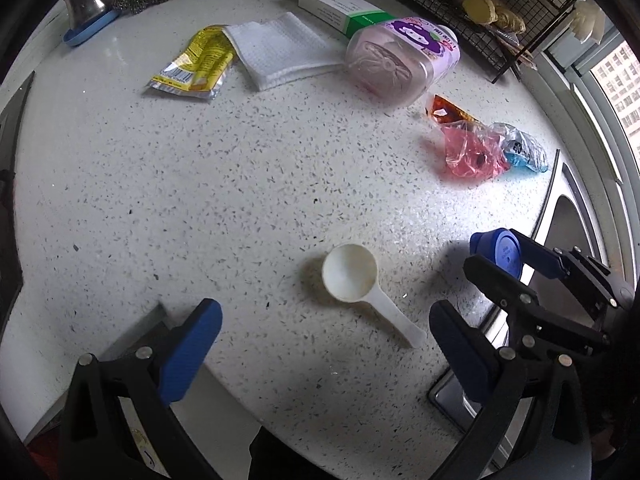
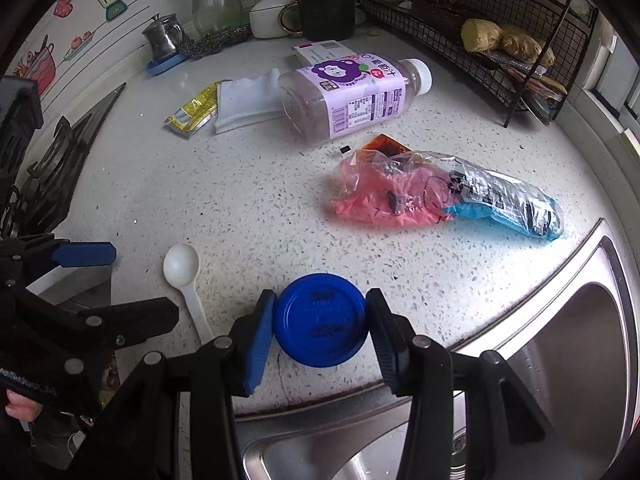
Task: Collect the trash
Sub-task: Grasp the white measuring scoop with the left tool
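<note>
Pads of the right gripper [image 2: 320,332] clamp the round blue plastic lid [image 2: 320,320] above the white speckled stone counter [image 2: 240,208], at the steel sink [image 2: 560,352] rim. Jaws of the left gripper [image 1: 324,352] stand wide and hold nothing, over the white plastic scoop [image 1: 352,276]. Beyond lie a crumpled pink-and-blue plastic bag [image 2: 440,196], a purple-labelled clear bottle [image 2: 352,96] on its side, a folded white cloth [image 1: 280,48] and a yellow foil wrapper [image 1: 192,64].

Chinese characters on purple bottle label [image 2: 352,92], otherwise illegible
</note>
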`<state>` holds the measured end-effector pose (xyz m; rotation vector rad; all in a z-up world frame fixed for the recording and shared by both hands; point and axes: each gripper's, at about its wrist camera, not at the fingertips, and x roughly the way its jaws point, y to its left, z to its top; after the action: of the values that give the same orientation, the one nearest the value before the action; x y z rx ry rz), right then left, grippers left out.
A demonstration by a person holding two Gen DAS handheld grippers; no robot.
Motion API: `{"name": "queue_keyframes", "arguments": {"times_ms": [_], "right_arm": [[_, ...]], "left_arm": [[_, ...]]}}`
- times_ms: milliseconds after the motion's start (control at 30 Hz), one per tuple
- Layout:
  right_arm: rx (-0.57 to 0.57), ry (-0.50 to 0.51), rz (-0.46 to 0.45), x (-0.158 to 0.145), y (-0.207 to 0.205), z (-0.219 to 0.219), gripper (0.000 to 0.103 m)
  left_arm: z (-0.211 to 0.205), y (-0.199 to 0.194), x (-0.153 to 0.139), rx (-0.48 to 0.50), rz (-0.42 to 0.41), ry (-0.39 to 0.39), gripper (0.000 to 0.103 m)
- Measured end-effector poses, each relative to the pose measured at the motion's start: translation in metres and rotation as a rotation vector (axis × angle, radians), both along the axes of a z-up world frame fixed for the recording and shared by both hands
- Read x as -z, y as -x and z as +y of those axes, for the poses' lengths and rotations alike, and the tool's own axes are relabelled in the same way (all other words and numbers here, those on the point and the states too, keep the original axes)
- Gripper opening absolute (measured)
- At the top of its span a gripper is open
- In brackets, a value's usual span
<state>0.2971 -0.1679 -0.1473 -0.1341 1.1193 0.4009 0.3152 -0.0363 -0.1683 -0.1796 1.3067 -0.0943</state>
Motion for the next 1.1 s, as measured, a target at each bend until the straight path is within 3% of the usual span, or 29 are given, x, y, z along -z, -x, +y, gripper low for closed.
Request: {"name": "queue_keyframes", "arguments": {"times_ms": [267, 500, 633, 800, 1000, 1067, 1100], "right_arm": [[0.019, -0.025, 0.012, 0.003, -0.001, -0.026, 0.043], [0.039, -0.057, 0.023, 0.004, -0.001, -0.047, 0.043], [0.045, -0.068, 0.031, 0.006, 0.0, -0.051, 0.043], [0.058, -0.083, 0.039, 0.008, 0.0, -0.056, 0.043], [0.062, -0.086, 0.042, 0.006, 0.002, -0.058, 0.043], [0.062, -0.087, 0.043, 0.006, 0.004, -0.058, 0.043], [0.061, -0.085, 0.042, 0.005, 0.004, -0.058, 0.043]], "left_arm": [[-0.01, -0.018, 0.014, -0.071, 0.028, -0.046, 0.102], [-0.026, -0.025, 0.018, -0.025, 0.031, -0.111, 0.098], [-0.036, -0.032, 0.021, -0.011, 0.029, -0.18, 0.087], [-0.037, -0.037, 0.021, -0.018, 0.031, -0.18, 0.083], [-0.03, -0.034, 0.014, -0.017, 0.025, -0.175, 0.055], [-0.029, -0.034, 0.011, -0.011, 0.021, -0.173, 0.038], [-0.028, -0.034, 0.008, -0.006, 0.02, -0.173, 0.034]]}}
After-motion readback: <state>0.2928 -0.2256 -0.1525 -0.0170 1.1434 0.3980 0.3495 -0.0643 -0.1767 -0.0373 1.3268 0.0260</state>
